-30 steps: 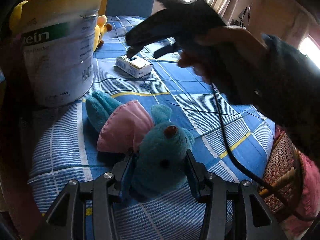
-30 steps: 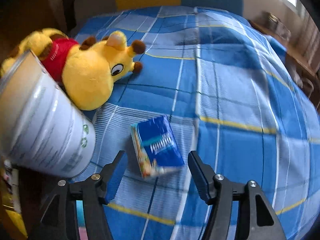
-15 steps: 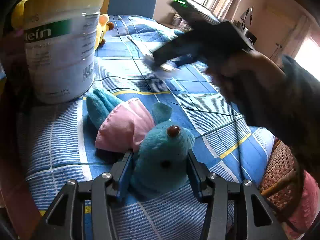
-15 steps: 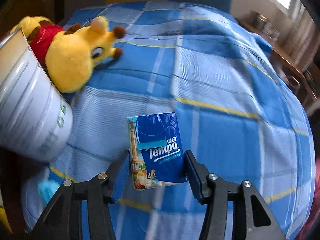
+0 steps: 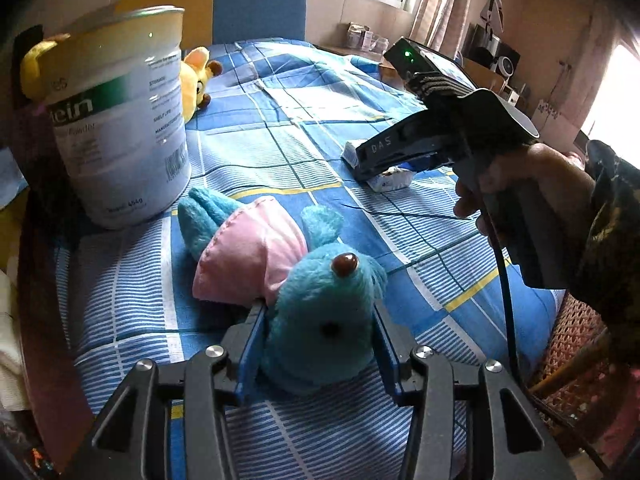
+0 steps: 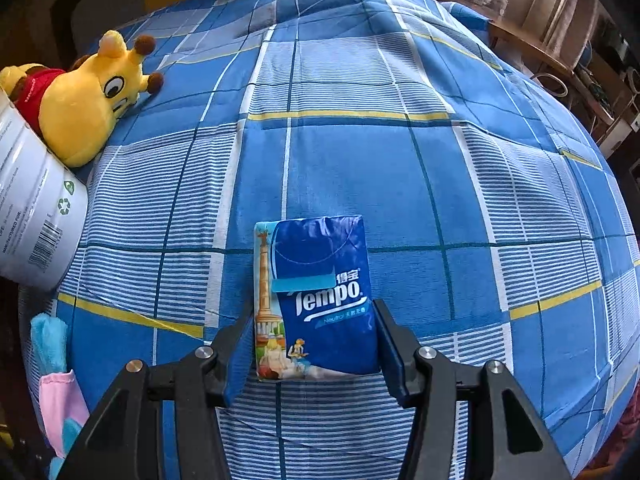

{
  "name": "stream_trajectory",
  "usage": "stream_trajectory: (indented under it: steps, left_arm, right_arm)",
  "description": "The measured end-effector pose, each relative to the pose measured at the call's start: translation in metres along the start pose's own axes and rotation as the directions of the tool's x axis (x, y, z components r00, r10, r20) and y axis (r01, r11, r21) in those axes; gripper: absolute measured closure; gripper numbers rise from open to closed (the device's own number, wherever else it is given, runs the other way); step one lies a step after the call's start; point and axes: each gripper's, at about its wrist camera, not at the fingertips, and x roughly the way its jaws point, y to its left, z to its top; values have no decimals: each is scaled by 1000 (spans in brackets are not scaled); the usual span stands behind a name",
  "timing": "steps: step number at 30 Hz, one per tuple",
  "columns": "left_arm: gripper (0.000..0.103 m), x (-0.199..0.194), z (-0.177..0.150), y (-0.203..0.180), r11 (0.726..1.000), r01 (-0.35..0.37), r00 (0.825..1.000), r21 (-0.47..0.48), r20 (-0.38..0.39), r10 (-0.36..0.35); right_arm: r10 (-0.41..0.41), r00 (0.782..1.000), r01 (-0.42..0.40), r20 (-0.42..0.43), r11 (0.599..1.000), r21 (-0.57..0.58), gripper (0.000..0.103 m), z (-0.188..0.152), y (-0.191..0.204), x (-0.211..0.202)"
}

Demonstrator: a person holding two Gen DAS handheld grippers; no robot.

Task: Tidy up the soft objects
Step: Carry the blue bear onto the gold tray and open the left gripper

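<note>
The left gripper [image 5: 318,344] clamps the blue plush [image 5: 320,320] by its head on the checked cloth [image 5: 280,132], near the tin [image 5: 120,120]. The right gripper [image 6: 310,352], its jaws having just closed, pinches the tissue pack [image 6: 320,296] over the cloth; a yellow plush [image 6: 80,100] lies beside the tin

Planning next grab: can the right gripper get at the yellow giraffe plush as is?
Probably not yet: the right gripper is clamped on the tissue pack. The cloth toward the yellow giraffe plush looks free.
</note>
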Motion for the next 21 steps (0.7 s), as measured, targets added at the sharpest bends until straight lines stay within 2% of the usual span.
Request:
stream_trajectory:
  steps: [9, 21]
  left_arm:
    - [55, -15, -1, -7, 1000, -25, 1000, 18, 4, 25]
    - [55, -50, 3, -9, 998, -59, 996, 30, 73, 57]
  right_arm:
    - [-7, 1000, 8, 18, 999, -40, 48, -3, 3, -5]
    - [-16, 999, 18, 29, 998, -60, 48, -7, 9, -1]
